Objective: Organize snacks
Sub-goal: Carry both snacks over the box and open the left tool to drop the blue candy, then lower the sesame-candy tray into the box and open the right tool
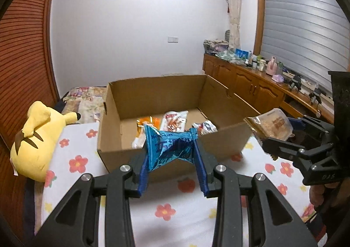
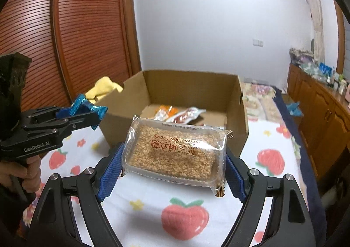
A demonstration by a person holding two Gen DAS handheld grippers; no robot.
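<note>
My left gripper [image 1: 171, 150] is shut on a crumpled blue snack packet [image 1: 168, 148], held above the bed just before the near wall of an open cardboard box [image 1: 122, 113]. My right gripper [image 2: 172, 159] is shut on a clear tray pack of sesame candy [image 2: 175, 150], also raised in front of the box [image 2: 236, 98]. Each gripper shows in the other view: the right gripper [image 1: 273, 137] with its sesame pack [image 1: 271, 124] at the right, the left gripper [image 2: 87, 113] with the blue packet [image 2: 81, 102] at the left. Several snack packets [image 1: 175, 122] lie on the box floor.
The box stands on a bed with a white floral sheet [image 1: 175, 209]. A yellow plush toy [image 1: 37, 137] lies left of the box beside a slatted wooden wardrobe [image 2: 87, 28]. A wooden cabinet [image 1: 251, 85] with clutter runs along the right wall. A hand [image 2: 26, 172] grips the left tool.
</note>
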